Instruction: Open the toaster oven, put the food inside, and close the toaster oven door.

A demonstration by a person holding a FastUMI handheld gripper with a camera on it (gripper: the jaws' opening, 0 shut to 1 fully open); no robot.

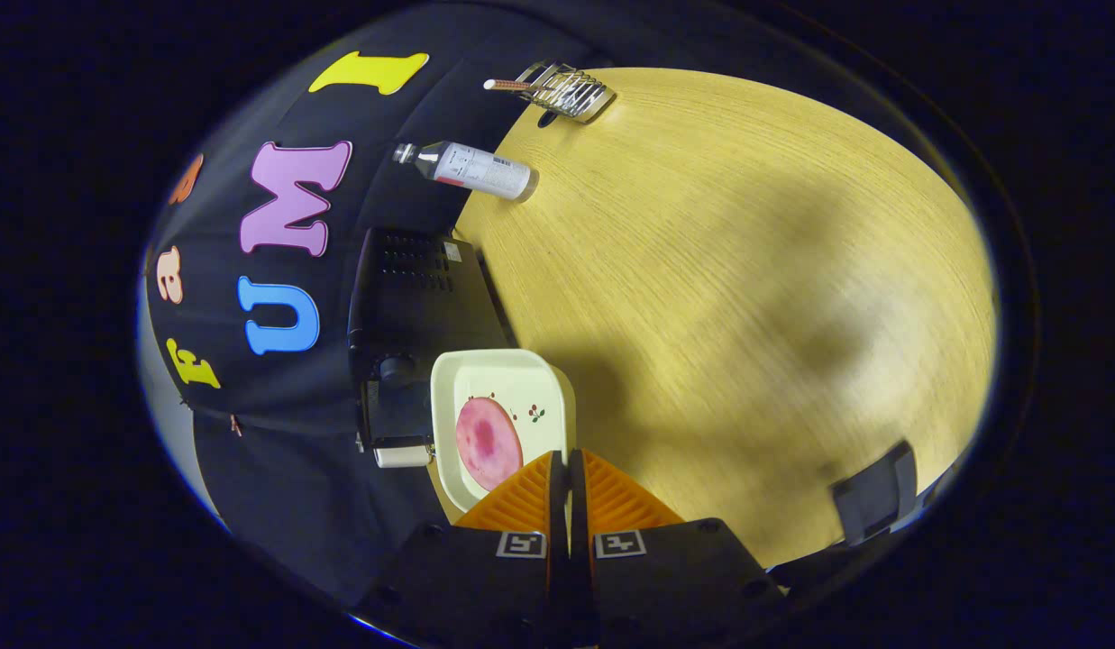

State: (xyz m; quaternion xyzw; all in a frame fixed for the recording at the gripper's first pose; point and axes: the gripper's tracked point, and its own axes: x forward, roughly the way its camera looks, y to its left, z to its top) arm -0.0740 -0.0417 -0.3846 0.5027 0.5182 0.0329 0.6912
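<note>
the claw [568, 455] with its two fingers [521, 496] pressed close together, only a thin slit between them, and the rim of a cream square plate [485, 370] caught in that slit; both fingers appear to pinch the plate's near edge. the plate is held tilted on its side relative to the wooden desk [746, 297], its upper face turned toward the camera. on that face lies a round pink slice of food [488, 442], just ahead of the finger on that side, beside a small printed sprig pattern. directly beyond the plate stands the black toaster oven [413, 297], set at the desk's edge against the dark cloth wall; a knob and a pale door handle [402, 455] show on its front, close beside the plate. whether the door is open cannot be told. farther along the same desk edge a clear bottle [471, 169] stands, and at the far corner a wire rack [566, 90]. a dark object [872, 496] rests at the opposite desk edge.
</note>
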